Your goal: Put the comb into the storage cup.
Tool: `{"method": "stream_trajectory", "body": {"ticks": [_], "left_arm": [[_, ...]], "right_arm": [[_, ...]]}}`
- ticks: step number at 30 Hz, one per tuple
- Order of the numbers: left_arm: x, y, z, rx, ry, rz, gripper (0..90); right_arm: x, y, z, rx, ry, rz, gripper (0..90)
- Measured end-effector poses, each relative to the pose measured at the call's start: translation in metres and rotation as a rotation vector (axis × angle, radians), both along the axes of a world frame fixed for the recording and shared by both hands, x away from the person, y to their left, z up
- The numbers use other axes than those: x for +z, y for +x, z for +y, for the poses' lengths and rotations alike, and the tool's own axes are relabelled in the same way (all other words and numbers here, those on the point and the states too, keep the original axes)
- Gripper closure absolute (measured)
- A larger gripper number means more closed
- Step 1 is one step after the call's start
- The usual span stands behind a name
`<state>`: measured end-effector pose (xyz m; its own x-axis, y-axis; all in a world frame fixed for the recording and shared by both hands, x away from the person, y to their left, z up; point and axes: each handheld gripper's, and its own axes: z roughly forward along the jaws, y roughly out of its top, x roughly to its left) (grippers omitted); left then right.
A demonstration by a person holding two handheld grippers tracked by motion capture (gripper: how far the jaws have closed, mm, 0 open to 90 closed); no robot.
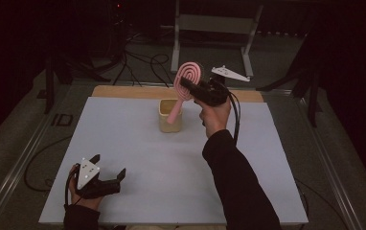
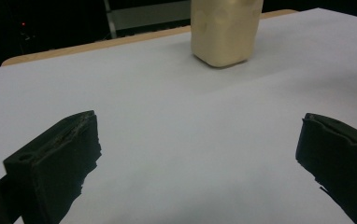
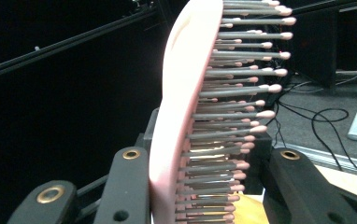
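A pink hairbrush [image 1: 186, 86] stands tilted above a cream cup [image 1: 169, 115] at the far middle of the white table [image 1: 138, 158], its handle end down in the cup's mouth. My right gripper [image 1: 189, 88] is shut on the brush just below its round head. In the right gripper view the brush [image 3: 181, 107] rises between the two black jaws, bristles pointing right. My left gripper [image 1: 109, 167] rests open near the table's front left corner, held by a hand. In the left gripper view its jaws stand wide apart over bare table, with the cup [image 2: 224, 31] ahead.
A wooden strip [image 1: 123, 91] runs along the table's far edge. Behind it stand a grey metal frame [image 1: 214, 28] and loose cables [image 1: 142, 64] on the floor. Dark tripod legs [image 1: 305, 81] stand at the far right.
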<state>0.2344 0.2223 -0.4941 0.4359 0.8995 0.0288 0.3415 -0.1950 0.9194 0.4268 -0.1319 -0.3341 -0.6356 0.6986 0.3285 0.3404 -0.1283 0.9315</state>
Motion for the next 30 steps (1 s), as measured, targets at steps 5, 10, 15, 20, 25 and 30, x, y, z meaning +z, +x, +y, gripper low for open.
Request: {"method": "stream_trajectory", "body": {"ticks": [5, 10, 15, 20, 25, 30], "left_arm": [[0.0, 0.0, -0.001, -0.002, 0.002, 0.002, 0.4], [0.0, 0.0, -0.001, -0.003, 0.003, 0.002, 0.3], [0.0, 0.0, -0.001, -0.003, 0.003, 0.001, 0.3], [0.0, 0.0, -0.002, -0.005, 0.003, 0.001, 0.4], [0.0, 0.0, -0.002, -0.004, 0.004, 0.001, 0.4], [0.0, 0.0, -0.002, -0.004, 0.005, 0.001, 0.4]], "right_arm": [[-0.001, 0.003, -0.004, -0.02, 0.007, 0.004, 63.8], [-0.002, 0.005, -0.006, -0.045, 0.003, 0.005, 63.9], [-0.002, 0.006, -0.007, -0.061, 0.017, 0.002, 63.8], [-0.003, 0.009, -0.008, -0.079, 0.026, 0.006, 63.8], [-0.004, 0.013, -0.01, -0.104, 0.022, 0.019, 63.8], [-0.003, 0.016, -0.011, -0.115, 0.016, 0.019, 63.8]]}}
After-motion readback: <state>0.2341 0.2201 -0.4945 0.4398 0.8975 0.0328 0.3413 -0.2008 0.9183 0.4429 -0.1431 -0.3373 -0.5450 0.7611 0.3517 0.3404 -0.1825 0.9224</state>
